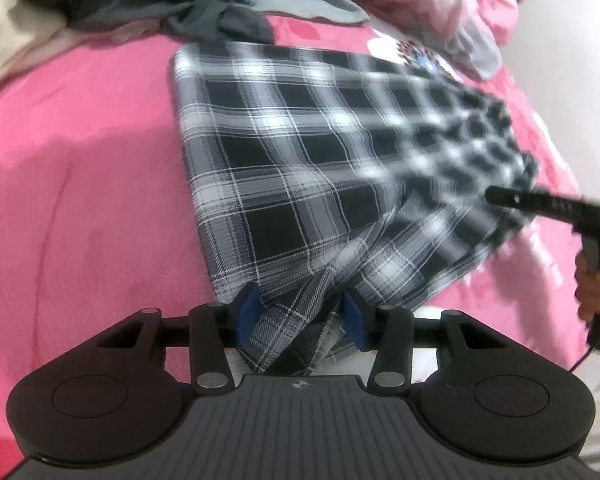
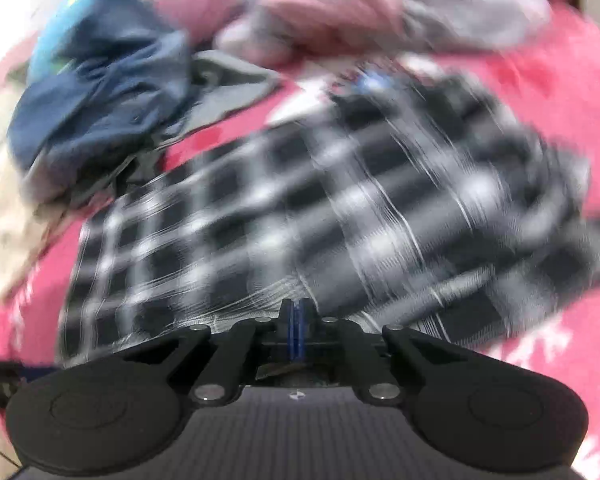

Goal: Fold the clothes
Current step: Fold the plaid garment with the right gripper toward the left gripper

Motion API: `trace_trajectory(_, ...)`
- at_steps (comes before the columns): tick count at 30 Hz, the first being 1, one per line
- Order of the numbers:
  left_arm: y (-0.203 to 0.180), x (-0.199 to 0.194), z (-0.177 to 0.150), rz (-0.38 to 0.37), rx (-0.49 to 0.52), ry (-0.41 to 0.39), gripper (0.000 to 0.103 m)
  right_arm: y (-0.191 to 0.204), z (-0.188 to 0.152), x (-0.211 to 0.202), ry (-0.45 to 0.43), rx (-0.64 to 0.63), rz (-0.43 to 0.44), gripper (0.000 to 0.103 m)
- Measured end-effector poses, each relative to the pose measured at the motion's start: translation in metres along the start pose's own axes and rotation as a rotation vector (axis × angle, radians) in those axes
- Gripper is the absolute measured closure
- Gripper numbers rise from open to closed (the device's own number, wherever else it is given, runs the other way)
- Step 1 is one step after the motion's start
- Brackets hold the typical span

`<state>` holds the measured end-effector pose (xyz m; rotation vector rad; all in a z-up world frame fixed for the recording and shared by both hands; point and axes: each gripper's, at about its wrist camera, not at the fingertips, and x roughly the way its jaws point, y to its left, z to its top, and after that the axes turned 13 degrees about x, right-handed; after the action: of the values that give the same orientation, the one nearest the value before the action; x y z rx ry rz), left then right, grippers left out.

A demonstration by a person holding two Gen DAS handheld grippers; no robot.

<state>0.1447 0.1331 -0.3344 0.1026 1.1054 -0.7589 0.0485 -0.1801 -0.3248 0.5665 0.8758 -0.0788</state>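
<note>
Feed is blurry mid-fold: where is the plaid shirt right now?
The plaid shirt lies mid-frame on the pink blanket, in front of the clothes pile; its near edge sits between the left hand-held gripper fingers.

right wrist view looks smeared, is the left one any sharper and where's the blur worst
Right wrist view: heavy motion blur across the plaid garment and the clothes pile; only the right tongs, pads together, stay crisp. Left wrist view: sharper, the plaid checks are clear near the left tongs, smearing toward the garment's far right edge; fisheye curvature bends the pink bedding.
</note>
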Motion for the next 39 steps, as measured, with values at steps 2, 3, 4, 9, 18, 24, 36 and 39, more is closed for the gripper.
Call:
trace_trajectory(2, 0.009, -0.005, 0.001, -0.035, -0.076, 0.001, 0.055, 0.03, -0.004, -0.01, 0.009, -0.102, 0.057, 0.102)
trace_trajectory(3, 0.014, -0.01, 0.0, -0.053, -0.119, -0.007, 0.054, 0.045, -0.007, -0.015, 0.015, -0.153, 0.088, 0.102)
trace_trajectory(4, 0.02, -0.015, -0.001, -0.07, -0.161, -0.015, 0.053, 0.058, -0.014, -0.016, 0.017, -0.21, 0.108, 0.101)
trace_trajectory(9, 0.051, -0.033, -0.012, -0.11, -0.38, -0.054, 0.05, 0.116, -0.063, -0.014, 0.018, -0.508, 0.187, 0.059)
trace_trajectory(18, 0.076, -0.033, -0.011, -0.09, -0.479, -0.081, 0.05, 0.191, -0.143, -0.001, -0.017, -0.94, 0.261, 0.037)
trace_trajectory(24, 0.075, -0.027, -0.012, -0.108, -0.503, -0.079, 0.05, 0.204, -0.164, 0.027, -0.036, -1.04, 0.196, 0.033)
trace_trajectory(36, 0.079, -0.018, -0.006, -0.103, -0.527, -0.106, 0.049, 0.192, -0.142, 0.04, 0.026, -0.935, 0.18, 0.056)
trace_trajectory(39, 0.078, -0.012, 0.004, -0.101, -0.518, -0.118, 0.049, 0.191, -0.134, 0.04, 0.054, -0.876, 0.171, 0.064)
